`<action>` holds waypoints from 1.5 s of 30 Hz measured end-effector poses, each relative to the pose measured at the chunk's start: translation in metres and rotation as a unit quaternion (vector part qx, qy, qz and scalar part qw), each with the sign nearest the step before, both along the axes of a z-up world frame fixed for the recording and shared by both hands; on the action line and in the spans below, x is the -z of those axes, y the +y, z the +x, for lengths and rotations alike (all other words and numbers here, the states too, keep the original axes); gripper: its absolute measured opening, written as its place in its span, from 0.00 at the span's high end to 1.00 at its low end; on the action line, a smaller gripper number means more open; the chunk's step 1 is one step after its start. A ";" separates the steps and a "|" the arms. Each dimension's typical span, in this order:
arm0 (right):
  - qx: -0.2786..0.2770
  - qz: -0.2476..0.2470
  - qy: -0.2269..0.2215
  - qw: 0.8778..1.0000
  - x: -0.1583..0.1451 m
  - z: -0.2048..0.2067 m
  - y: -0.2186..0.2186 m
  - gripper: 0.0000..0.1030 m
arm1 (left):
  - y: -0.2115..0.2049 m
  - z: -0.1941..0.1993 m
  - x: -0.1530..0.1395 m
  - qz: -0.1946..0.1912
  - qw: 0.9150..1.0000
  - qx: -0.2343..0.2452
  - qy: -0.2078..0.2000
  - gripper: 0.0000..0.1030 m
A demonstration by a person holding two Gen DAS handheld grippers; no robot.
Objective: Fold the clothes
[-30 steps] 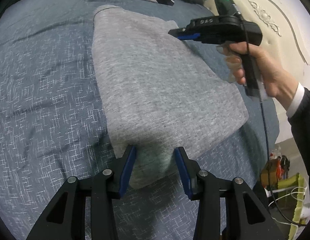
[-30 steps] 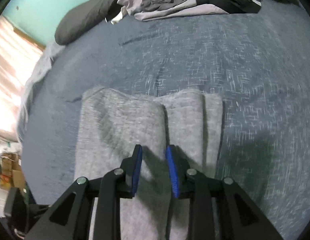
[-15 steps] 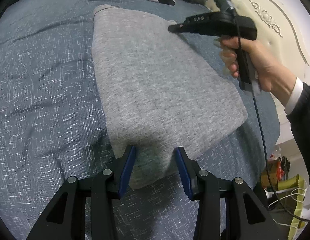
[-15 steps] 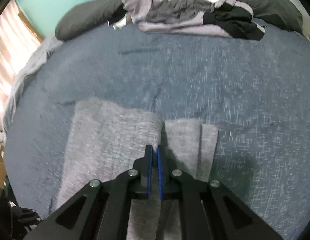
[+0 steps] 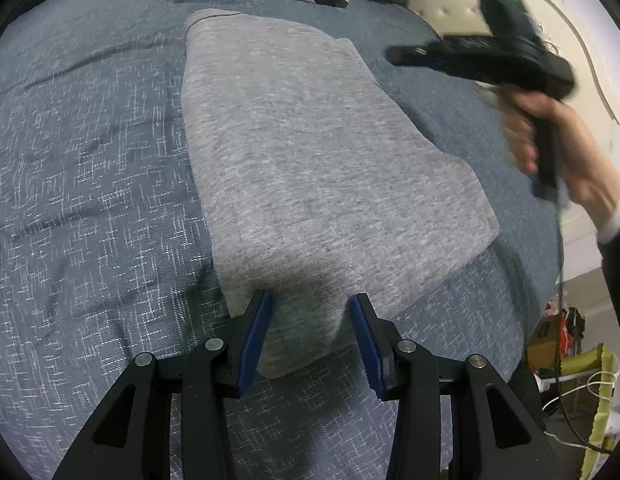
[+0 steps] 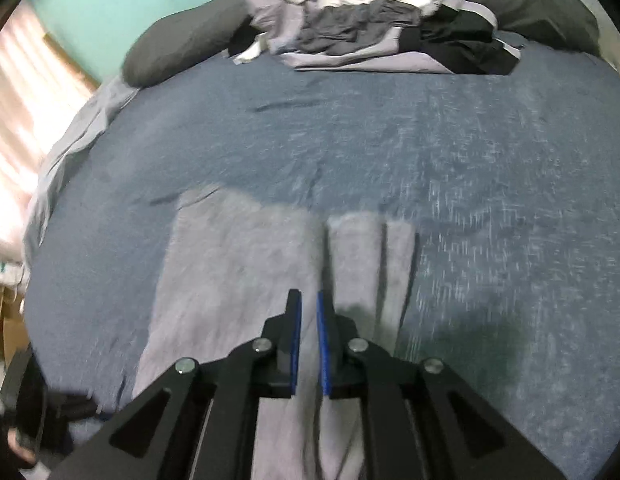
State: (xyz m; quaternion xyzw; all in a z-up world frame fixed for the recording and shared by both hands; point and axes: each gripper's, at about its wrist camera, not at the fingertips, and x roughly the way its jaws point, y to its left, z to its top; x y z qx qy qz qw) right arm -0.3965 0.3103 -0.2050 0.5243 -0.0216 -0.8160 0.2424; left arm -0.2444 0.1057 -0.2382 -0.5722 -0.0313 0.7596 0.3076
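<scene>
A folded grey garment (image 5: 310,160) lies flat on the blue bedspread (image 5: 90,200). My left gripper (image 5: 310,320) is open, its blue pads either side of the garment's near corner, holding nothing. My right gripper (image 5: 406,56) shows in the left wrist view, raised above the bed to the right of the garment. In the right wrist view the right gripper (image 6: 306,320) is nearly closed with a thin gap, empty, above the grey garment (image 6: 238,280).
A pile of unfolded clothes (image 6: 370,20) and dark pillows (image 6: 182,52) lie at the far end of the bed. A cream headboard (image 5: 590,40) stands on the right. Clutter and cables (image 5: 570,360) sit on the floor past the bed edge.
My right gripper closed its fingers, lifted off the garment and swung right and up. The left gripper stayed open at the garment's near corner.
</scene>
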 end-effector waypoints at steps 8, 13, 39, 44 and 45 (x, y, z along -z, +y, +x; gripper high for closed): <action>-0.086 0.011 -0.034 0.996 0.008 0.068 -0.022 0.93 | 0.010 0.015 -0.001 -0.010 1.000 -0.010 0.001 0.56; -0.079 0.048 -0.073 0.993 0.038 0.091 -0.014 0.93 | 0.008 0.015 -0.003 -0.013 1.000 -0.015 -0.001 0.56; -0.061 0.051 -0.091 0.993 0.069 0.117 0.006 0.96 | 0.030 0.000 0.001 -0.047 0.998 -0.023 0.033 0.55; -0.058 0.068 -0.095 0.991 0.076 0.119 0.011 0.96 | 0.028 0.005 0.000 -0.042 0.998 -0.026 0.039 0.55; -0.057 0.070 -0.095 0.991 0.077 0.119 0.012 0.96 | 0.025 0.006 -0.003 -0.040 0.998 -0.026 0.040 0.55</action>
